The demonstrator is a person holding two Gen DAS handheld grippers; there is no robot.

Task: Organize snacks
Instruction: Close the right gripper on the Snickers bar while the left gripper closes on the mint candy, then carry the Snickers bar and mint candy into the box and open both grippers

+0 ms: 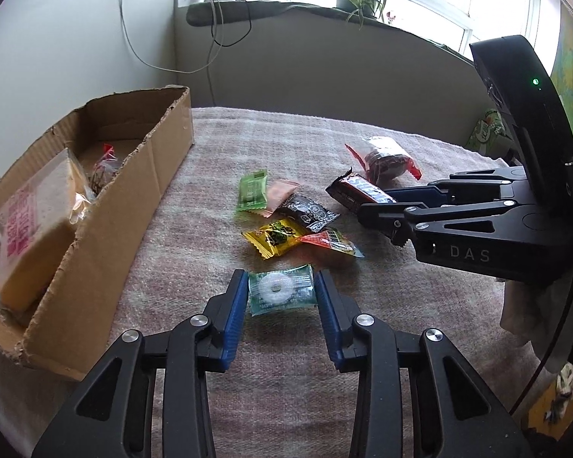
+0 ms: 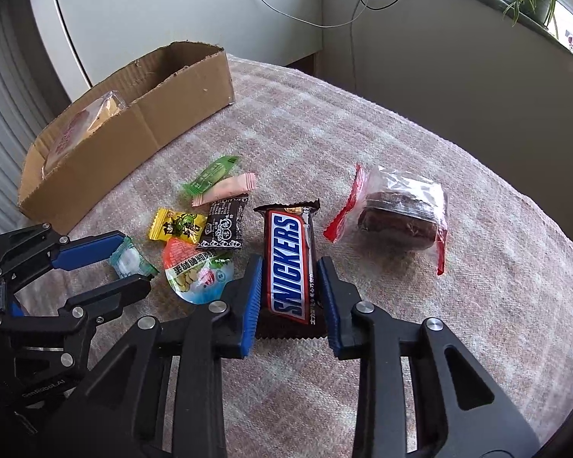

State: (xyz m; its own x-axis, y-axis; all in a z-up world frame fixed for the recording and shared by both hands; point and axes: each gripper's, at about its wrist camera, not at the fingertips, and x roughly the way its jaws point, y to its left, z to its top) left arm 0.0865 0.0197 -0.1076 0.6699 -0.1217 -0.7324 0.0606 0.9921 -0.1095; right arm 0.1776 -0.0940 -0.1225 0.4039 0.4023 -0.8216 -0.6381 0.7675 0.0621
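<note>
Both grabs are on: left gripper (image 1: 281, 293) jaws pinch the mint (image 1: 281, 291), right gripper (image 2: 289, 293) jaws clamp the Snickers (image 2: 289, 267). Next, lift both to the box (image 1: 141, 175).

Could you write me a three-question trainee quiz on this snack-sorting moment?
1. True or false: the left gripper has its fingers pressed on the Snickers bar.
2. Multiple choice: where does the wrapped brown cake lie? A) inside the cardboard box B) on the blanket, apart from the candy pile C) between the right gripper's fingers
3. Fill in: the right gripper is shut on the ____.

Key: 1 false, it grips the clear green ring-candy packet; 2 B; 3 Snickers bar.
</note>
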